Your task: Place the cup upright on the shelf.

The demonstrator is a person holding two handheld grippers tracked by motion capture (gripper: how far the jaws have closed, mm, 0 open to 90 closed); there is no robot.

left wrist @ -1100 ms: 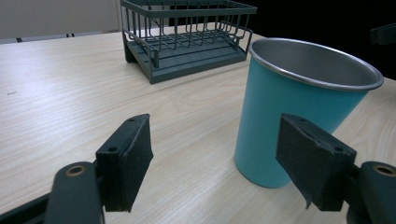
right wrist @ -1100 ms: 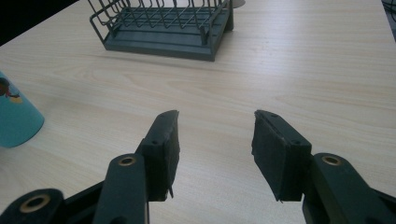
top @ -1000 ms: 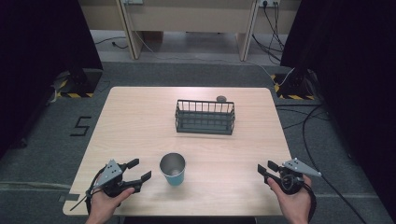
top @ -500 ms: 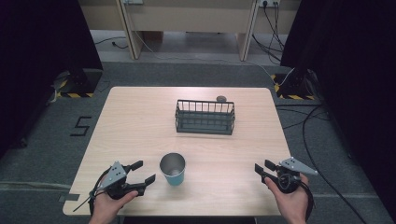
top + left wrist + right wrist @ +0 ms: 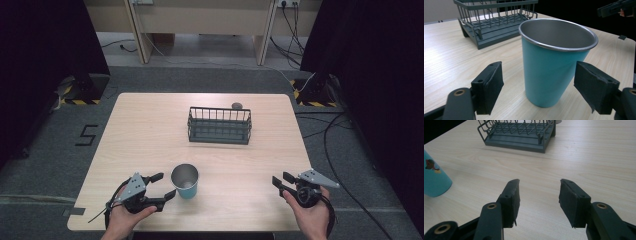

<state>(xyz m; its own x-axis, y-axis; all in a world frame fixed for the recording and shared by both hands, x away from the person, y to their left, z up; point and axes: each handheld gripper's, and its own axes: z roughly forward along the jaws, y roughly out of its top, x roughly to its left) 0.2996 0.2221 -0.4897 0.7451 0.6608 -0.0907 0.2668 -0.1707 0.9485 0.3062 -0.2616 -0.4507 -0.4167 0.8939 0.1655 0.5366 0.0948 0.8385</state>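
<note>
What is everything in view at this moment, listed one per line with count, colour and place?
cup: one, teal with a bare metal inside, upright near the front edge of the table, between the left jaws but untouched
wire basket: one, dark grey, middle of the table, beyond the cup
small round thing: one, grey, just behind the basket; too small to identify
table: one, light wood
left gripper: one, black, open around the cup
right gripper: one, black, open, front right of the table, holding nothing

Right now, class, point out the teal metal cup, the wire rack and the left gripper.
teal metal cup [image 5: 544, 75], left gripper view, teal outer wall.
wire rack [image 5: 219, 131], high view, front wall.
left gripper [image 5: 161, 186], high view, gap between open jaws.
</note>
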